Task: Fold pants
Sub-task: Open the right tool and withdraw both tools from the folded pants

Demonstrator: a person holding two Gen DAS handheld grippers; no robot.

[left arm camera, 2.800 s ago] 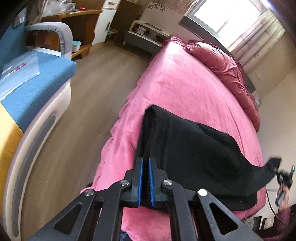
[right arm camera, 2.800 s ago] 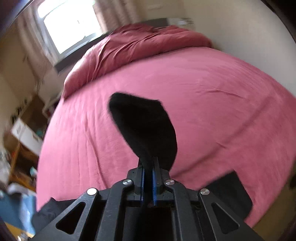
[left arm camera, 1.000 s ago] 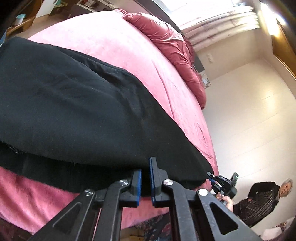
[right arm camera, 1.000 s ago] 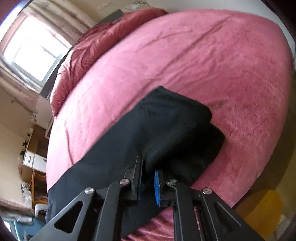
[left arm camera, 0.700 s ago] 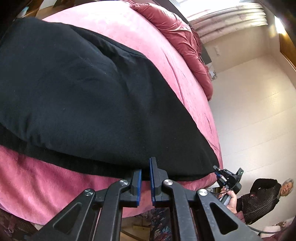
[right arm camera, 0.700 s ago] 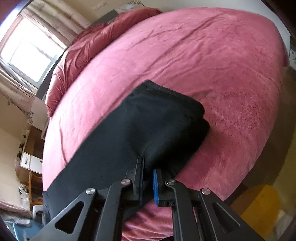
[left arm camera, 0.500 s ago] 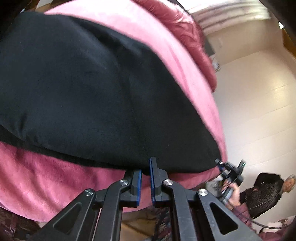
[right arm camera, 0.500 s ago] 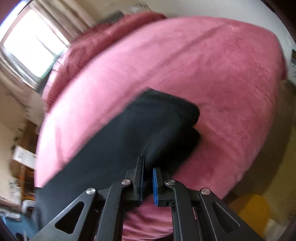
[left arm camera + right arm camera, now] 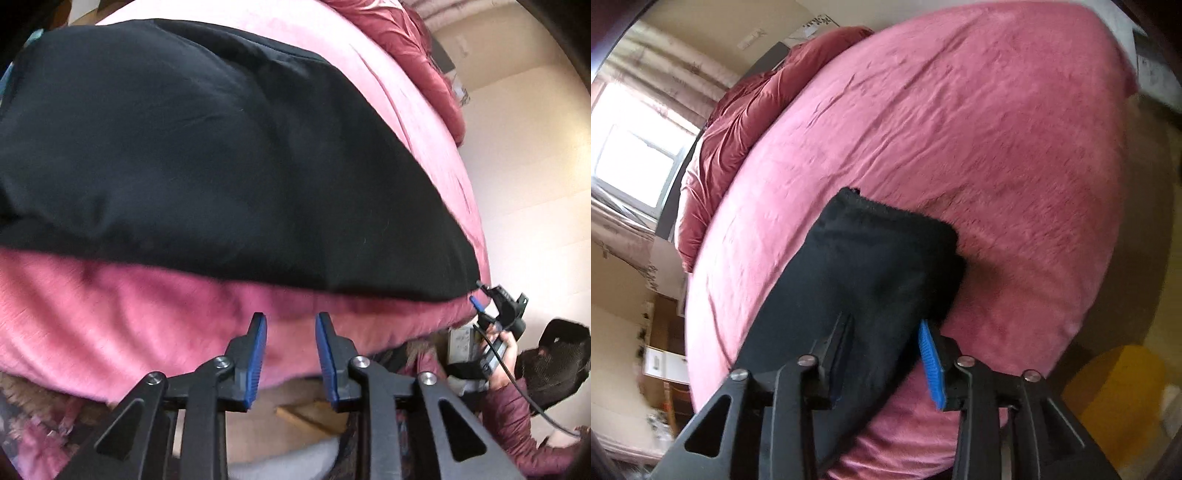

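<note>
Release step: pants (image 9: 221, 155) lie folded on the bed (image 9: 129, 314) near its edge, left gripper (image 9: 290, 354) opening clear of cloth, right gripper (image 9: 886, 354) opening, cloth seemingly still between; next regrip for another fold.

The black pants (image 9: 207, 155) lie folded along the near edge of the pink bed (image 9: 155, 314), one layer over the other. Their doubled, fuzzy-edged end (image 9: 886, 258) rests flat near the bed's corner.
</note>
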